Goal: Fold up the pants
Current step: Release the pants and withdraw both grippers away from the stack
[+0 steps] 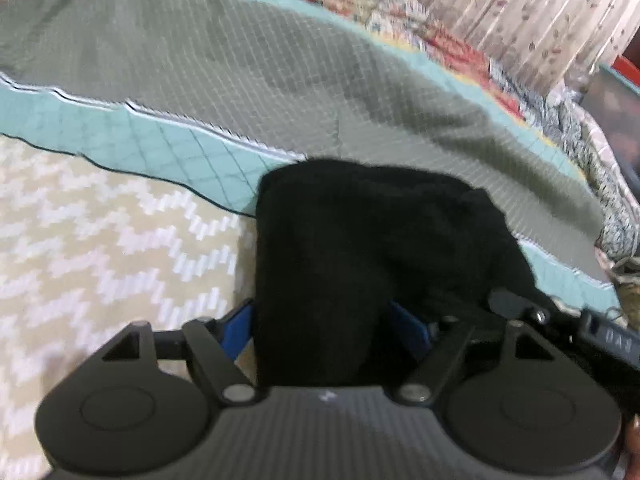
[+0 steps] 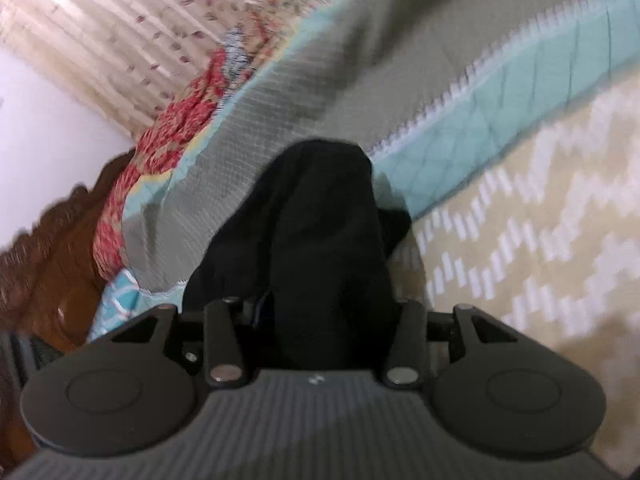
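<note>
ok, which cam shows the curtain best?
Left wrist: the curtain fills the top right corner, pleats and leaf print fairly clear. Right wrist has the same curtain at top left, but tilted, washed out and more blurred.

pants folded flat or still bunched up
Bunched up: the black pants hang in a lump between the fingers of both grippers, not flat on the bed.

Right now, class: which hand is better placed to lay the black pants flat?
Probably left: the black fabric pants span the gap between its blue fingers, squarely facing the grey-green quilted bedspread. On the right gripper, fingers are buried in cloth.
</note>
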`<state>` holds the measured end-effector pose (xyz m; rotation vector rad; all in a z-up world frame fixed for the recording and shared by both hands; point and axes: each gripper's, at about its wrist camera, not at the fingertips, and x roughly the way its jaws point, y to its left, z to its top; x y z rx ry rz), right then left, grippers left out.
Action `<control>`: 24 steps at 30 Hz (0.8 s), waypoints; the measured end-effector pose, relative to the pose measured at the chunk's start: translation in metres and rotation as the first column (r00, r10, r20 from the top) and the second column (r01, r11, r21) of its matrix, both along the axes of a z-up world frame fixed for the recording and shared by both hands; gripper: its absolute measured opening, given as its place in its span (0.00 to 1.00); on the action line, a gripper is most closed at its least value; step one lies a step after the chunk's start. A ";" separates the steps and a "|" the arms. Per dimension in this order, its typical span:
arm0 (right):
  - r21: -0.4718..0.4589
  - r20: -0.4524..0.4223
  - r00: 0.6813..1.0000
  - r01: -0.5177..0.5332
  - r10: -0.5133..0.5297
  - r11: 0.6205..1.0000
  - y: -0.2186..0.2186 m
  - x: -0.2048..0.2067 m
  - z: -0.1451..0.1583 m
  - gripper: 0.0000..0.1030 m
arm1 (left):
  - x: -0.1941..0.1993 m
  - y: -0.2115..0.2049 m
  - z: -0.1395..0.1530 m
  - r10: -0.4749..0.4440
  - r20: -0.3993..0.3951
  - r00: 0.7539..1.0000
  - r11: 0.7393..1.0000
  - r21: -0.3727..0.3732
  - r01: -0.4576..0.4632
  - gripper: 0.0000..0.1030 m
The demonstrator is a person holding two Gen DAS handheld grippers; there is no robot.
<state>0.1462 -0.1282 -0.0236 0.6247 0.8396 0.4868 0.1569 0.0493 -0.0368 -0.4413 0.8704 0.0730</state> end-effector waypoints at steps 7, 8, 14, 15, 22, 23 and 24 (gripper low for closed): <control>-0.163 0.076 0.996 0.055 -0.043 0.985 -0.020 -0.099 0.026 0.49 | -0.083 -0.016 0.045 0.009 0.024 1.000 0.994 0.108 -0.011 0.83; -0.166 0.071 0.997 0.055 -0.044 0.985 -0.017 -0.108 0.025 0.49 | -0.096 -0.023 0.048 0.001 0.018 1.000 0.991 0.134 -0.003 0.83; -0.196 0.040 0.999 0.009 -0.001 0.981 0.003 -0.168 0.019 0.51 | -0.160 -0.055 0.061 -0.028 -0.043 0.999 0.976 0.216 0.037 0.88; -0.192 0.031 1.000 0.002 0.004 0.981 0.004 -0.174 0.019 0.51 | -0.167 -0.059 0.062 -0.030 -0.048 0.998 0.974 0.223 0.040 0.88; -0.198 -0.010 1.000 -0.010 0.008 0.980 0.009 -0.211 0.025 0.54 | -0.214 -0.080 0.074 -0.052 -0.026 0.998 0.962 0.265 0.057 0.93; -0.201 -0.008 1.000 -0.005 0.004 0.980 0.011 -0.212 0.027 0.55 | -0.220 -0.082 0.075 -0.054 -0.022 0.998 0.959 0.276 0.058 0.94; -0.202 -0.002 1.000 0.002 -0.002 0.979 0.012 -0.213 0.029 0.58 | -0.225 -0.084 0.077 -0.055 -0.017 0.998 0.957 0.286 0.057 0.96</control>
